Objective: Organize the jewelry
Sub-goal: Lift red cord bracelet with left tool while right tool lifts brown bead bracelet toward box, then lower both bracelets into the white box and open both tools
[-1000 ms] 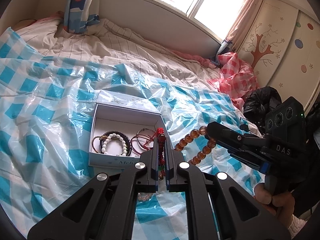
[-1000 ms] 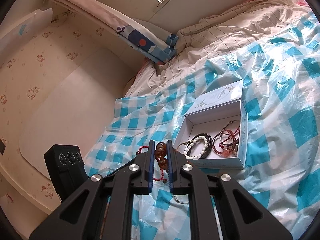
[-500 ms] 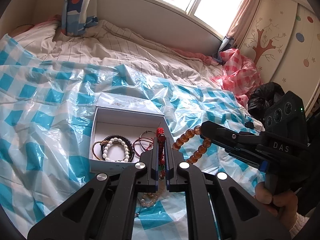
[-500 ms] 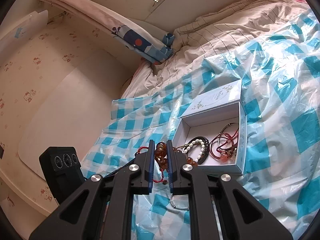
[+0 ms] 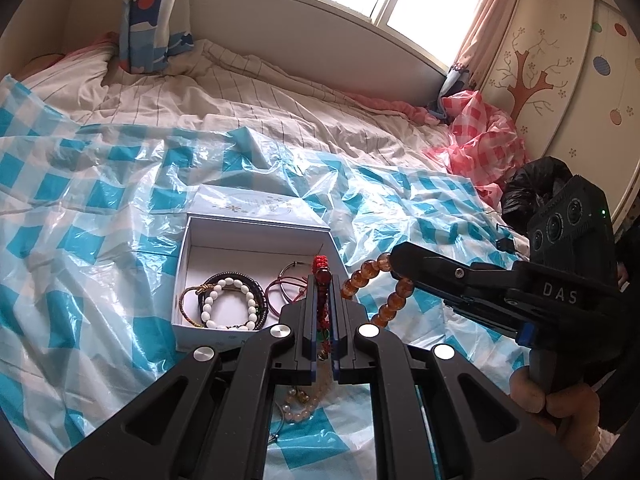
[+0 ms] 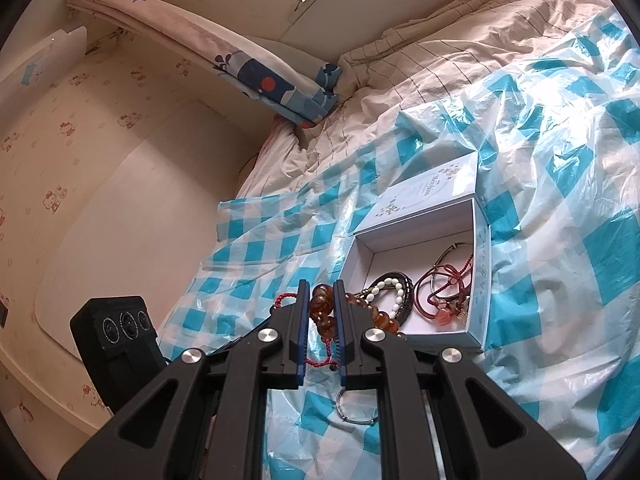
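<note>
Both tools have shifted toward the white box [image 5: 182,264]: left tool [image 5: 323,280] clamps the red cord strand [image 5: 321,270], right tool [image 6: 322,294] clamps the amber bead bracelet [image 6: 322,306] (held beside the box). Other bracelets [image 5: 230,300] lie inside the box, on the bed's blue-checked plastic sheet [image 5: 80,200].

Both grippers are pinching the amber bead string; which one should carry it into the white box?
Left. The left gripper sits right at the white box rim, while the right gripper holds the amber bead string off to the side.

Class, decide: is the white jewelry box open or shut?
Open. The white jewelry box shows its interior, with the white bead bracelet lying inside; its lid lies behind it.
</note>
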Motion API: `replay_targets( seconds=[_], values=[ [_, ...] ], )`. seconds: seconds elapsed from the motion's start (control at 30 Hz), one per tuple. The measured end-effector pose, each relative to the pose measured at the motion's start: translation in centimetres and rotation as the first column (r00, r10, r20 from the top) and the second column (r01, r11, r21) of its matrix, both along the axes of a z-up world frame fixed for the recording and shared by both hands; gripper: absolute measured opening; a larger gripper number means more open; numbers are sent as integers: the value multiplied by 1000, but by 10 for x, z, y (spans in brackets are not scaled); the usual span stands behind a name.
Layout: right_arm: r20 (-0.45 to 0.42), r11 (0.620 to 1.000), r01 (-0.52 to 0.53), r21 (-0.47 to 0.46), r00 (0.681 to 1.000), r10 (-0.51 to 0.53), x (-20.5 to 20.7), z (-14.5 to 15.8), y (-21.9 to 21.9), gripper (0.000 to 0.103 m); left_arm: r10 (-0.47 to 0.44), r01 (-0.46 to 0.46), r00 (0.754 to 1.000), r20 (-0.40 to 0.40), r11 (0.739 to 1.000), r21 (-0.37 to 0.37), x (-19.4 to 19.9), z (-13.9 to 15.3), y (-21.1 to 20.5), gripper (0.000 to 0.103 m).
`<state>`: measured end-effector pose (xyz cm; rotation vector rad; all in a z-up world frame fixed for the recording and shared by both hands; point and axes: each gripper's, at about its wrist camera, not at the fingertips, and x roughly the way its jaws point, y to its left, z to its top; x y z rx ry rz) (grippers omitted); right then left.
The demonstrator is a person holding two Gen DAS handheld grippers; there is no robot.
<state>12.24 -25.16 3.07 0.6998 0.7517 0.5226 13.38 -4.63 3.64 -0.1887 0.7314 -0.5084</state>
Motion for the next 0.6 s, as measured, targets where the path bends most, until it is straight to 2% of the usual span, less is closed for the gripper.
replay_targets(
  seconds=[0.6],
  values=[
    [-35,999,32,15,999,-31,10,-12,-8,12,14,-14,1000,-16,1000,11,21,-9,-6,5]
  ],
)
